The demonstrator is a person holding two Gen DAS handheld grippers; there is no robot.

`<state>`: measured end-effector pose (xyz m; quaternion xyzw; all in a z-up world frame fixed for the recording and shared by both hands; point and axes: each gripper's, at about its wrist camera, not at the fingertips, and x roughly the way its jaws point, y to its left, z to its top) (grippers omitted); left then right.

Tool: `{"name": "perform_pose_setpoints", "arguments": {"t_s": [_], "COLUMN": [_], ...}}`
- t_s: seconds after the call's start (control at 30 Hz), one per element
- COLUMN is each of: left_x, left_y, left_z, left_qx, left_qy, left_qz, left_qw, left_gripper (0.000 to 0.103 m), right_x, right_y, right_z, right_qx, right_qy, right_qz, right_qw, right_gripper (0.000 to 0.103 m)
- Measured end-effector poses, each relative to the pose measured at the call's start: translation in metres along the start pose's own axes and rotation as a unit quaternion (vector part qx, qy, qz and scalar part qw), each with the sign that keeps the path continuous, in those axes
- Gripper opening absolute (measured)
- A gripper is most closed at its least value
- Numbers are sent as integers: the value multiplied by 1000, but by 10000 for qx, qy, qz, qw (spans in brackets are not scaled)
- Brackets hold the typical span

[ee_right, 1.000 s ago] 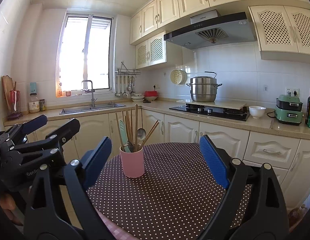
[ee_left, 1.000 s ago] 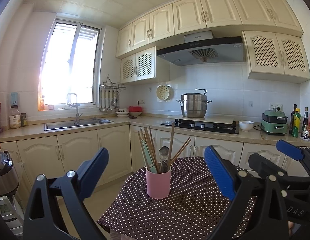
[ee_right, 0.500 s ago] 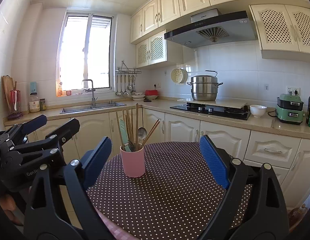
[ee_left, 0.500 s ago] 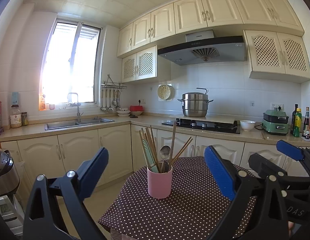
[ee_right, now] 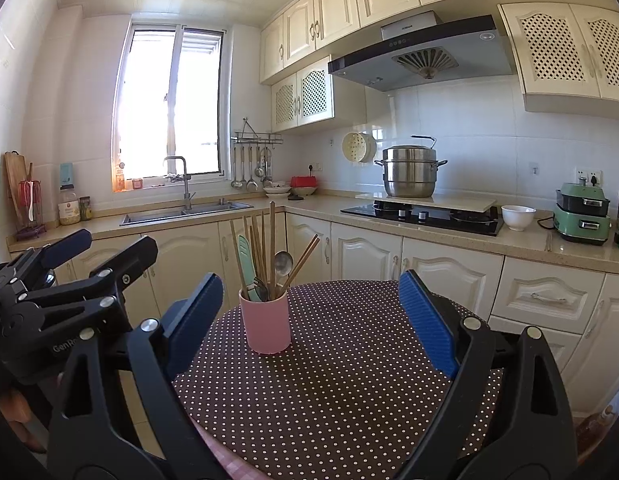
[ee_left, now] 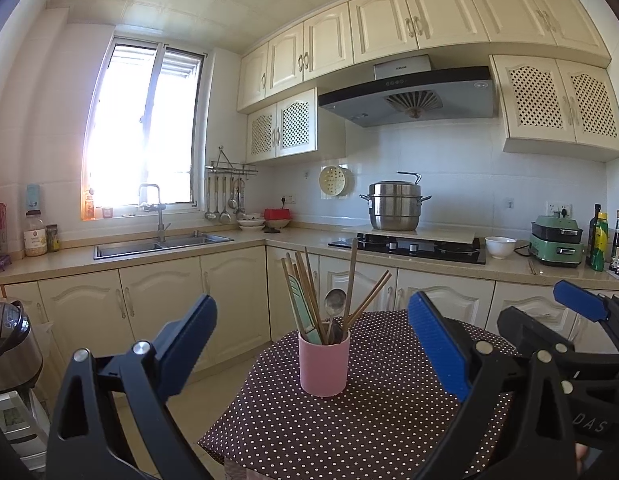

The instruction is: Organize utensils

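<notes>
Currently on my two feeds, item by item:

1. Left gripper (ee_left: 313, 344): jaws spread wide, nothing between the blue pads, held above the near edge of the table. It also shows at the left of the right wrist view (ee_right: 65, 248), likewise parted and empty.
2. Right gripper (ee_right: 309, 312): jaws wide apart, holding nothing, level with the left one and just beside it.
3. Round table (ee_right: 349, 380): covered with a dark brown cloth with white polka dots.
4. Pink utensil cup (ee_left: 323, 364): standing upright on the cloth toward the table's far left, apart from both grippers.
5. Contents of the cup: wooden chopsticks (ee_left: 305, 288) fanned out, a metal spoon (ee_left: 335, 304) bowl-up, a pale green flat utensil (ee_left: 303, 308), a fork (ee_right: 261, 286) low in the cup.
6. Background, on the counter: steel steamer pot (ee_right: 409, 172) beside the gas hob (ee_right: 425, 214), white bowl (ee_right: 517, 216), sink (ee_right: 185, 212) under the window.
</notes>
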<state>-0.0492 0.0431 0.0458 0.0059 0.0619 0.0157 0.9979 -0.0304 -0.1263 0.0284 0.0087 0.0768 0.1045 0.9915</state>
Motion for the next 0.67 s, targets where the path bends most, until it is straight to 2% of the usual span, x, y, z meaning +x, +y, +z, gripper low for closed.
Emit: {"name": "perform_pose_setpoints", "arguments": {"t_s": [0.67], "left_x": [23], "left_y": [-5], "left_z": [-7], "left_qx": [21], "left_qy": [253], "left_qz": [103], "left_qw": [9996], "left_gripper": [95], "right_x": [21], "right_y": [-11], "right_z": [-7], "right_qx": [69], "right_qy": [199], "right_qz": [14], "right_qw": [9998], "right_gripper": [88]}}
